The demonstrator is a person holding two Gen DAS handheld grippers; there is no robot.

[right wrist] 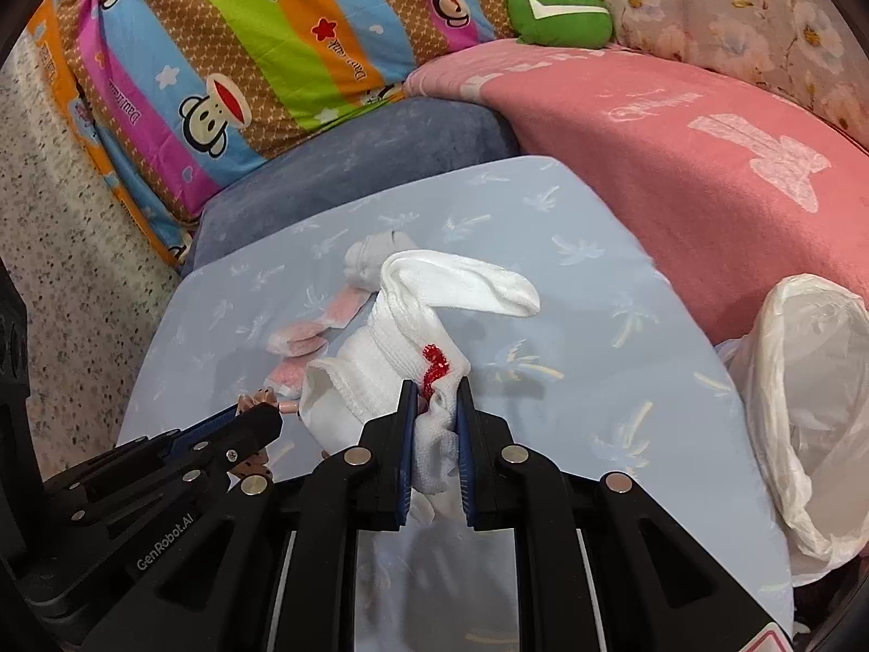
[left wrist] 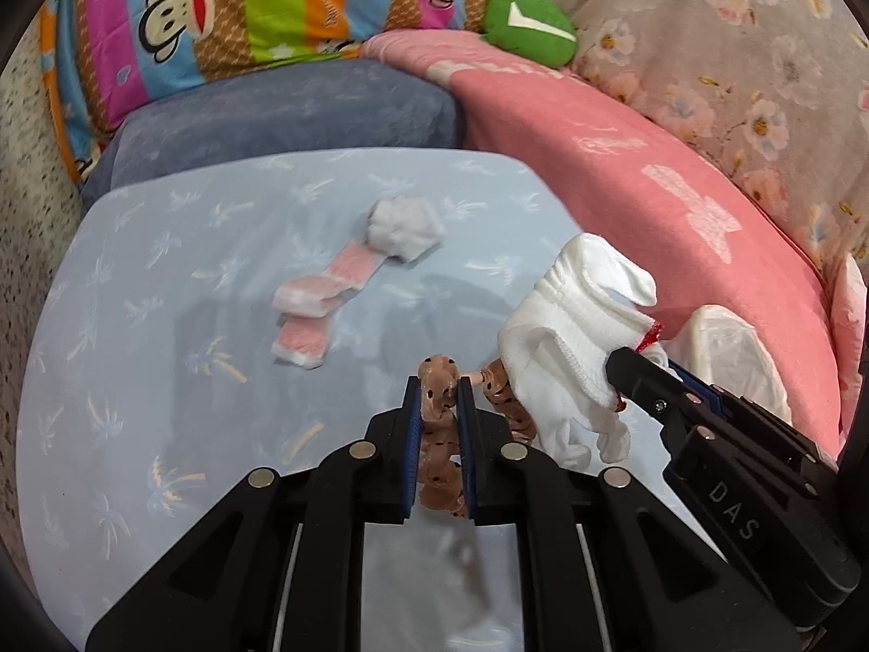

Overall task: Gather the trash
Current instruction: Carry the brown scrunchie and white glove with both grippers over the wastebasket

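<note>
Both of your grippers are loaded over the pale blue bed sheet. Your left gripper has its jaws pressed onto a brown spotted sock, which hangs down between the pads. Your right gripper pinches a white sock at its red-stitched cuff, the toe flopping up and away from you. Neither sock appears to rest its weight on the sheet.

The white plastic bag sits open at the right edge of the sheet, against the pink blanket, near your right gripper. A crumpled white tissue and a pink-and-white strip of padding lie near the middle of the sheet, touching each other and not yet picked up.

The step in hand looks like carrying these two pieces to the bag. Take the right one first, since it is closer: bring the dangling sock fully over the mouth before you spread the jaws, so the loose toe does not catch the rim and drag the thin plastic shut. Keep the left gripper clear of the right as you cross; the two are already close. Then drop the spotted sock the same way.
</note>
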